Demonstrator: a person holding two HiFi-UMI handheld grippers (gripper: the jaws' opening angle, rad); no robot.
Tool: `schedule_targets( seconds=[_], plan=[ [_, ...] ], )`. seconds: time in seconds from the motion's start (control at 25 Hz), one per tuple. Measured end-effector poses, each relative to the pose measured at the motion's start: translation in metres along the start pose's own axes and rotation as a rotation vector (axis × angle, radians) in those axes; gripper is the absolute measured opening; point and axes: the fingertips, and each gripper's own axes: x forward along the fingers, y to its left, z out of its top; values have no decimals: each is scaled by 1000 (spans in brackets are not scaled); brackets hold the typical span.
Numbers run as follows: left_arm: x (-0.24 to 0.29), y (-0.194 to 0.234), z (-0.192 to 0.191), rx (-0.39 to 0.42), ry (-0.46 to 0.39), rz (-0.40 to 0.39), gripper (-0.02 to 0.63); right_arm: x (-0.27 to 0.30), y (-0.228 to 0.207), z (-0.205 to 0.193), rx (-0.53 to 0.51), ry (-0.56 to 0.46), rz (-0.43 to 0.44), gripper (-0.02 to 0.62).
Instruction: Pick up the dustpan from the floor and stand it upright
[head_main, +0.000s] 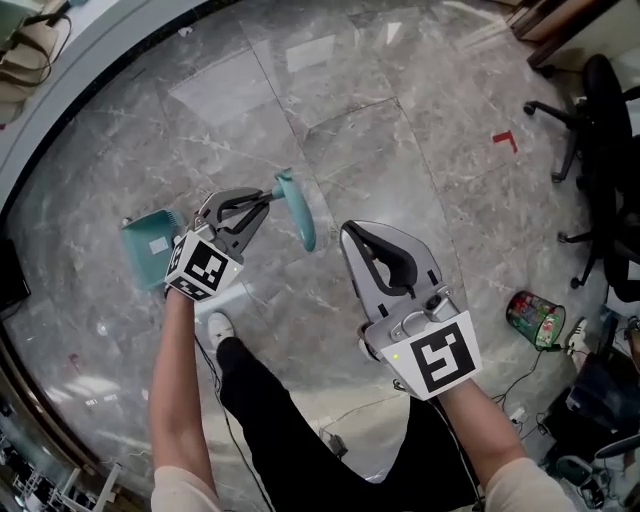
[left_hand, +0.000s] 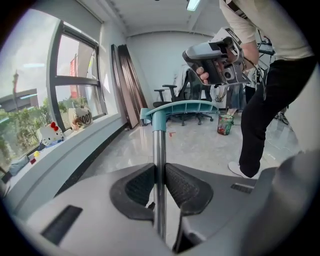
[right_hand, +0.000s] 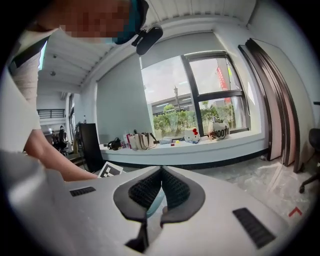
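Observation:
The dustpan has a teal pan (head_main: 150, 245), a thin metal pole and a teal grip (head_main: 297, 210). My left gripper (head_main: 262, 200) is shut on the pole, which runs along the jaws; the gripper body hides most of the pole in the head view. In the left gripper view the pole (left_hand: 159, 150) stands pinched between the black pads, at the left gripper (left_hand: 159, 167), with the teal grip (left_hand: 180, 107) at its far end. My right gripper (head_main: 360, 235) hovers to the right of the grip, apart from it. Its jaws meet at the right gripper (right_hand: 161, 172), holding nothing.
Black office chairs (head_main: 600, 150) stand at the right, with a colourful bin (head_main: 535, 320) and cables on the floor near them. A red mark (head_main: 506, 140) is on the grey marble floor. The person's leg and white shoe (head_main: 220, 327) are below the left gripper. A window ledge (left_hand: 75, 140) runs along one wall.

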Motion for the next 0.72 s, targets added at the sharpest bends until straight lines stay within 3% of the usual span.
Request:
schedule_targets(
  seconds=[0.28, 0.48, 0.72],
  plan=[
    [-117, 19, 2, -12, -209, -40, 80, 18, 124, 23, 17, 31, -63, 18],
    [-183, 24, -17, 11, -261, -104, 80, 50, 213, 30, 41, 52, -86, 18],
    [-251, 32, -37, 3, -332, -51, 80, 72, 272, 39, 34, 57, -118, 18]
  ],
)
